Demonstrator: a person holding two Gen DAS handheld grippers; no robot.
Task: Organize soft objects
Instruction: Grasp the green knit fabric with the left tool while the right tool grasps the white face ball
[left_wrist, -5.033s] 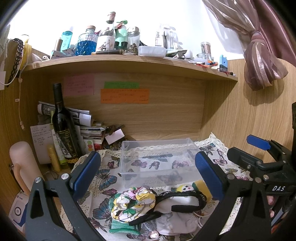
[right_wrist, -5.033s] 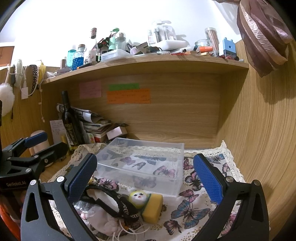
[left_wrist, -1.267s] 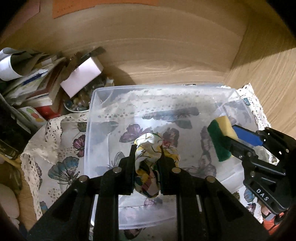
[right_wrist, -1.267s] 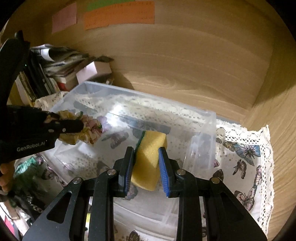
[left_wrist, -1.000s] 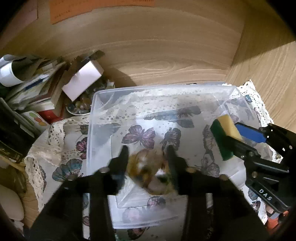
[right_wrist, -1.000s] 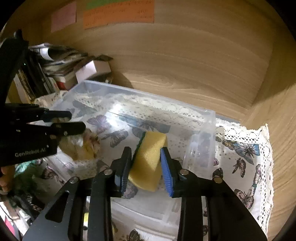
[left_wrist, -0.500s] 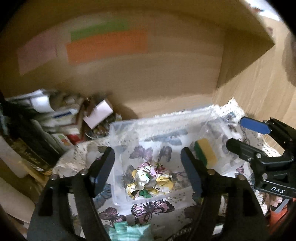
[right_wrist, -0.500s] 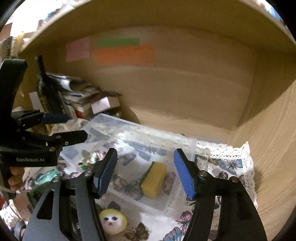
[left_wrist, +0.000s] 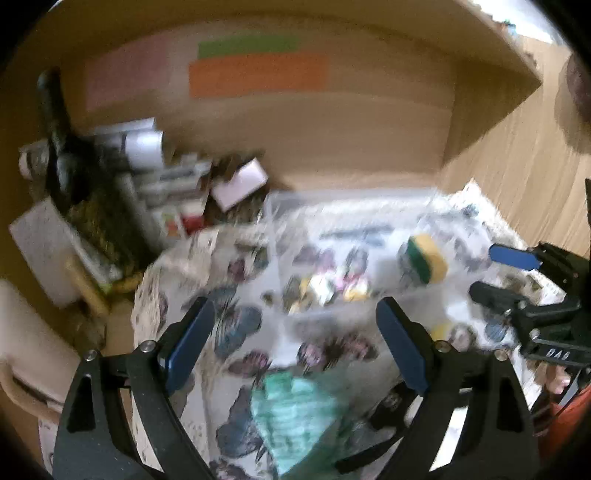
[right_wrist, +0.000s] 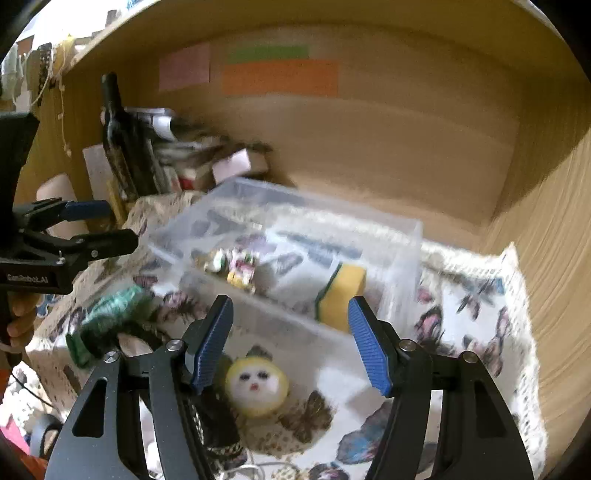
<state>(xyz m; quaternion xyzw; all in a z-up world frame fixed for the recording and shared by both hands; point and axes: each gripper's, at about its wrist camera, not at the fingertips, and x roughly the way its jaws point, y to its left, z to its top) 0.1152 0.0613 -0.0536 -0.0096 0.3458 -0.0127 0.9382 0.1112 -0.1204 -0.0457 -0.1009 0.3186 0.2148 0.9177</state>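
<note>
A clear plastic box (right_wrist: 402, 236) stands on the butterfly cloth (right_wrist: 476, 306). Inside it lie a floral scrunchie (right_wrist: 236, 267) and a yellow-green sponge (right_wrist: 340, 295); both show in the left wrist view, scrunchie (left_wrist: 325, 288), sponge (left_wrist: 426, 256). My left gripper (left_wrist: 291, 343) is open and empty, pulled back in front of the box above a green knitted cloth (left_wrist: 295, 410). My right gripper (right_wrist: 290, 345) is open and empty above a yellow doll-face toy (right_wrist: 256, 387). The green cloth (right_wrist: 110, 314) lies left of it.
A dark wine bottle (right_wrist: 118, 136), stacked papers and a small white box (right_wrist: 240, 164) crowd the back left. Wooden walls close the back and right. A black strap (right_wrist: 214, 424) and white cords lie near the front edge of the cloth.
Both grippers have pulled back and up from the box, open and empty. The scrunchie and sponge stay in the box. The green cloth and doll toy have come into view.
</note>
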